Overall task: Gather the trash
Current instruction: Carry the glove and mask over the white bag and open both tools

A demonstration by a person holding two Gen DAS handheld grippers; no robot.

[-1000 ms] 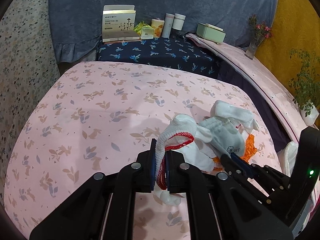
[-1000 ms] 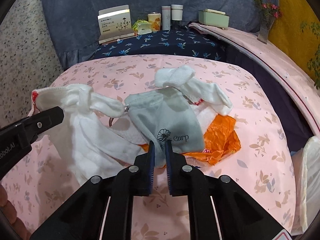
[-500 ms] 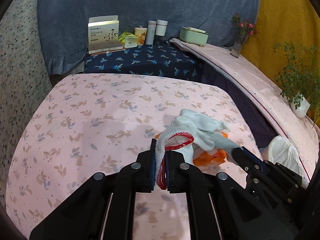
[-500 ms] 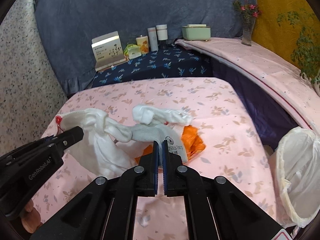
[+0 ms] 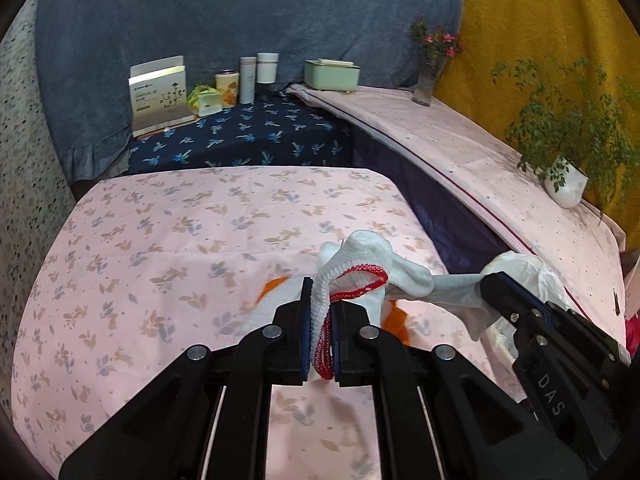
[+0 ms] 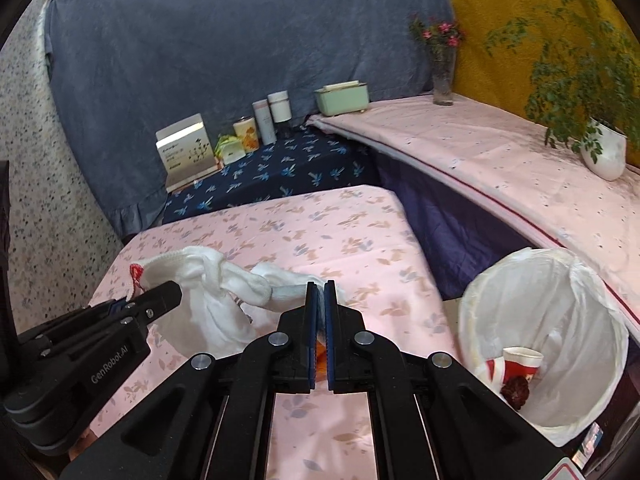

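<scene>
Left gripper (image 5: 320,292) fingers are clamped on the red-trimmed cuff of a white sock (image 5: 360,264), and right gripper (image 6: 320,292) fingers are pinched tight on the cloth bundle (image 6: 224,304). It hangs stretched between both, above the pink table (image 5: 160,248), beside the lined trash bin (image 6: 548,304).

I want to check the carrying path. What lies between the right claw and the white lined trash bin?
Only bare pink floral tablecloth lies between the right claw and the white lined trash bin, as the right wrist view shows.
</scene>
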